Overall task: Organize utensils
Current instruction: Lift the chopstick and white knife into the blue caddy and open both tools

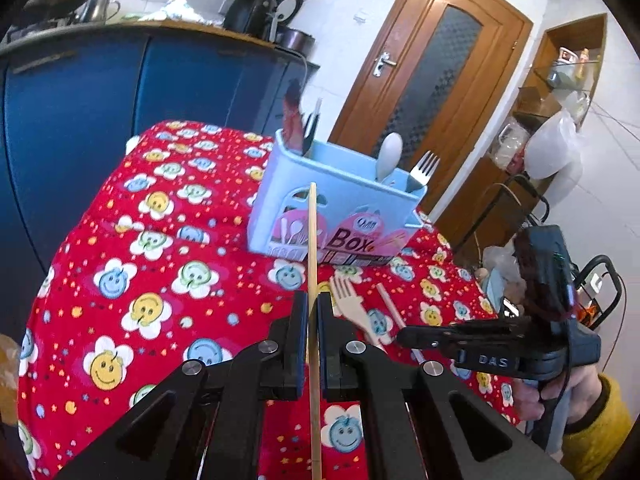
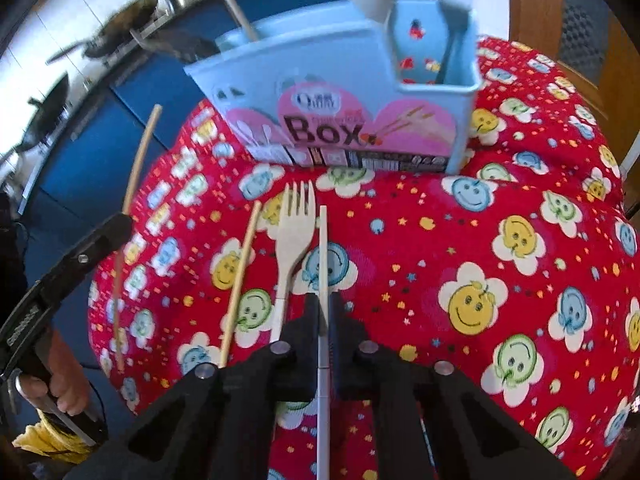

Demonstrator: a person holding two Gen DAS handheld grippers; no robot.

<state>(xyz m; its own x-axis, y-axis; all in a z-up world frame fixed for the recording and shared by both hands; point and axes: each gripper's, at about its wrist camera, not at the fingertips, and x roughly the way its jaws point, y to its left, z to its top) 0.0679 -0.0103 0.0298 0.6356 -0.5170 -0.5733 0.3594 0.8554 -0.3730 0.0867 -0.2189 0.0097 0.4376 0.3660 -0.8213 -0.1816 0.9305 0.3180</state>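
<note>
The left gripper [image 1: 313,312] is clamping a wooden chopstick [image 1: 312,240], its long axis running straight ahead toward the blue utensil box [image 1: 340,208] and tilted upward off the cloth. The right gripper [image 2: 325,312] is pinching a white chopstick [image 2: 323,248] — this one lying nearly flat, its tip pointing at the box.

Everything is sitting on a red tablecloth [image 2: 460,240] printed with smiling flowers; blue cabinets [image 1: 100,92] and a wooden door [image 1: 432,80] are standing behind.

Two pieces are lying loose on the cloth — a second wooden chopstick [image 2: 241,280] and a pale fork [image 2: 294,232], both pointing boxward just left of the white one. In the box's right-hand end, a white spoon [image 1: 390,152] and a metal fork [image 1: 423,168] are standing upright.
</note>
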